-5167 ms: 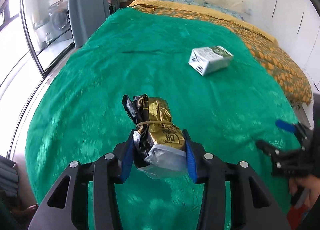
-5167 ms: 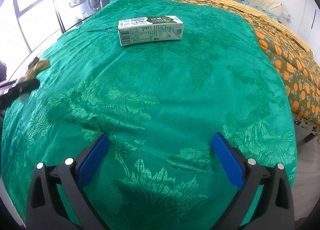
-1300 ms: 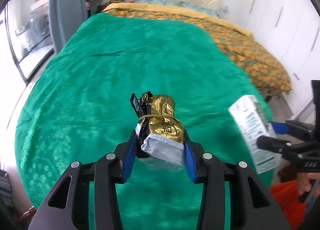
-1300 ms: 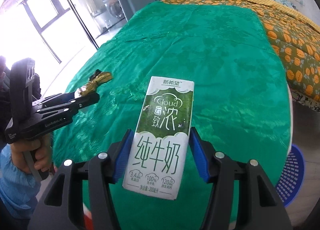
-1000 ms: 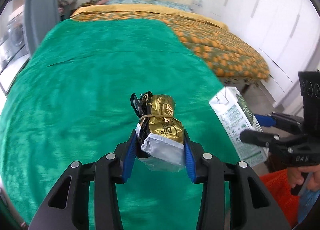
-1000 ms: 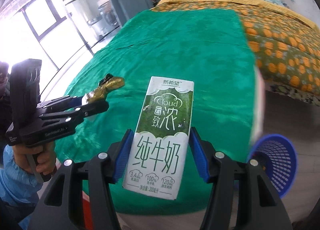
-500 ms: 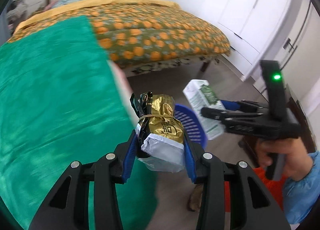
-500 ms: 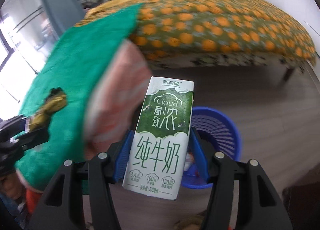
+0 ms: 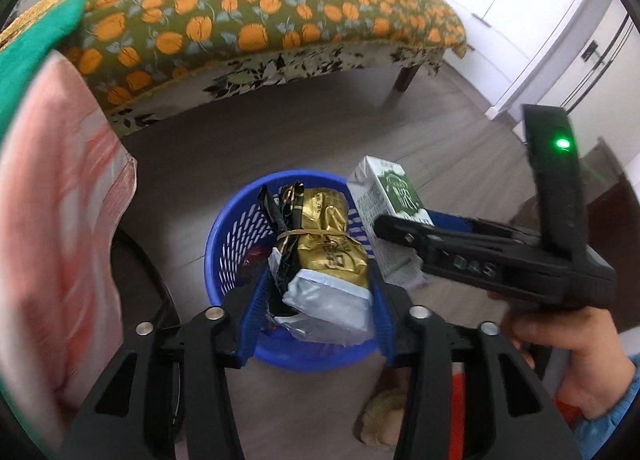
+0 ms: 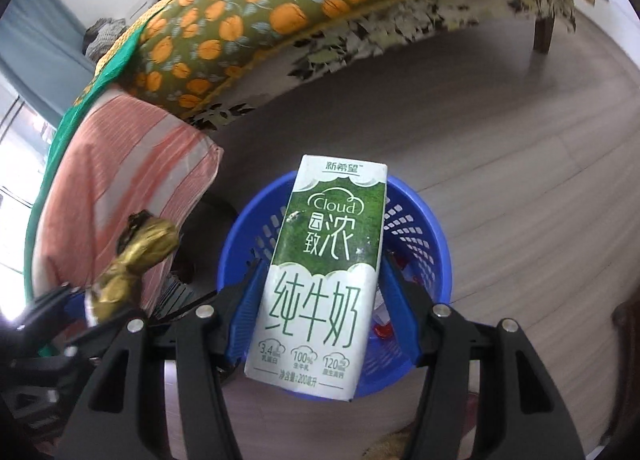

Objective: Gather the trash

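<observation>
My left gripper (image 9: pixel 316 292) is shut on a crumpled gold and silver foil packet (image 9: pixel 324 256), held above a blue slotted trash basket (image 9: pixel 228 244) on the floor. My right gripper (image 10: pixel 322 296) is shut on a white and green milk carton (image 10: pixel 324 260), held over the same basket (image 10: pixel 424 228). In the left wrist view the carton (image 9: pixel 388 196) hangs at the basket's right rim. In the right wrist view the foil packet (image 10: pixel 136 260) is to the left of the basket. Some red and white scraps lie inside the basket.
The bed with an orange-patterned quilt (image 9: pixel 248 12) rises behind the basket, its wooden leg (image 9: pixel 408 76) at the right. A pink striped sheet corner (image 10: pixel 120 164) hangs at the left, close to the basket. The floor (image 10: pixel 520 132) is grey wood. White wardrobes (image 9: pixel 540 20) stand far right.
Both grippers have swung away from the green bedspread, down and closer to the blue basket, which now lies directly beneath the packet and the carton. Both grips are unchanged.
</observation>
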Demonstrator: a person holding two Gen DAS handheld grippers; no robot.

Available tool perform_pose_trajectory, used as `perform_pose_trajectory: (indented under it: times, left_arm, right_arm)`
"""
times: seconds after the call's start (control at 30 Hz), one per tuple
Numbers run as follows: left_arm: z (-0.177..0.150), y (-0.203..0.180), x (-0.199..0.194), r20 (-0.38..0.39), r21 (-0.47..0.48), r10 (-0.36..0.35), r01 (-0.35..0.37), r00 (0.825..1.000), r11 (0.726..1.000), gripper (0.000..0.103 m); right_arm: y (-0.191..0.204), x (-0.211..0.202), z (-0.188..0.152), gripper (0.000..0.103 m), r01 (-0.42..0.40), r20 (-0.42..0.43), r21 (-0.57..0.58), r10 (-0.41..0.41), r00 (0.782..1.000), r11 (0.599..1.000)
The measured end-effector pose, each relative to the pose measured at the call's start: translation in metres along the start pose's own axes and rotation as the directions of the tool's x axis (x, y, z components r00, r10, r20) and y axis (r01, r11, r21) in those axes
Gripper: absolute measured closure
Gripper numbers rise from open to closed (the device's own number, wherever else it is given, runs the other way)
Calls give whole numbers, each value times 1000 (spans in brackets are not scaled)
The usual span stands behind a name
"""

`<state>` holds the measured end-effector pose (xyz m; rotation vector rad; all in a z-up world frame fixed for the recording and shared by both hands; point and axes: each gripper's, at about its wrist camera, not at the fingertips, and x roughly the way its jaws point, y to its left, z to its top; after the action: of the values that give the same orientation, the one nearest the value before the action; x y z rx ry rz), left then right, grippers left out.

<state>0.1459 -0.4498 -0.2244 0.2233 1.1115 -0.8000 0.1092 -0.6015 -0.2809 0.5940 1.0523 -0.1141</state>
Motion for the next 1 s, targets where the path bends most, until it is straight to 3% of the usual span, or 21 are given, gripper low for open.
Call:
perform_pose_trajectory:
  times: [0.03, 0.07, 0.17, 0.23, 0.4, 0.53, 0.6, 0.7, 1.0]
  left_arm:
    - [1, 1, 9, -1, -3, 16, -16, 1000, 1000, 34]
    - [3, 3, 18, 4, -11, 35, -35, 999, 999, 32]
    - [4, 8, 20, 2, -35, 55, -55, 999, 998, 32]
    - [2, 9, 6, 31, -47, 50, -48, 998, 998, 24]
    - [-13, -11, -63, 176, -6, 69, -69, 982, 998, 12]
    - [-46, -25, -125, 297, -32, 84, -78, 951, 996, 5]
    - [-62, -31, -142, 302, -15, 94, -94, 949, 995, 5]
    - [-81, -37, -152, 257, -7, 116, -118, 959, 993, 5]
    - [-121, -45, -166, 262, 5, 183, -191, 947, 982, 5]
  right_arm:
    - [-8, 6, -1, 28, -14, -7, 23, 14, 1000, 1000]
    - [-14, 9, -3, 19, -14, -4, 42, 14, 1000, 999]
    - [-30, 3, -4, 18, 12, 37, 94, -16, 999, 995]
    - [-33, -11, -2, 14, 23, 75, 121, -32, 997, 992]
    - [-19, -68, -1, 5, 55, 189, 117, -77, 979, 992]
    - [7, -113, -11, 5, 119, 238, 76, -134, 962, 990]
    - [19, -136, -26, 5, 149, 281, 52, -157, 947, 988]
    - [37, -165, -59, 5, 172, 354, 21, -168, 920, 985]
    - [54, -193, -134, 5, 210, 365, 30, -206, 908, 977]
